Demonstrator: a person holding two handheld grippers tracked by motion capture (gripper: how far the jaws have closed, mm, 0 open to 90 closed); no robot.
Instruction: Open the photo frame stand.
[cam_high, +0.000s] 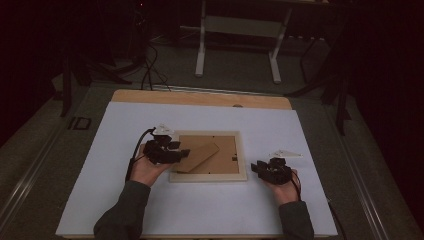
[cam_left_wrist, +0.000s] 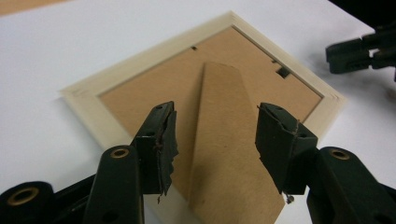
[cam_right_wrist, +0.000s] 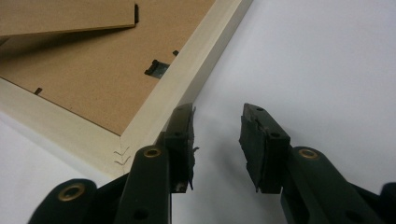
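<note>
A pale wooden picture frame (cam_high: 208, 176) lies face down on the white table cover, brown backing board (cam_left_wrist: 154, 88) up. Its cardboard stand flap (cam_high: 200, 156) is raised off the backing. My left gripper (cam_high: 184, 153) hovers over the frame's left side, open, its jaws on either side of the flap's (cam_left_wrist: 224, 158) free end without closing on it. My right gripper (cam_high: 256, 167) sits open just beyond the frame's right front corner (cam_right_wrist: 140, 135), with bare table between its jaws. A metal hanger clip (cam_right_wrist: 156, 69) sits at the backing's edge near it.
The white cover (cam_high: 150, 210) spans most of the wooden table (cam_high: 200, 97). A small pale object (cam_high: 286, 154) lies beside my right gripper. Beyond the table stand a white desk frame (cam_high: 239, 30) and dark cables on the floor (cam_high: 150, 65).
</note>
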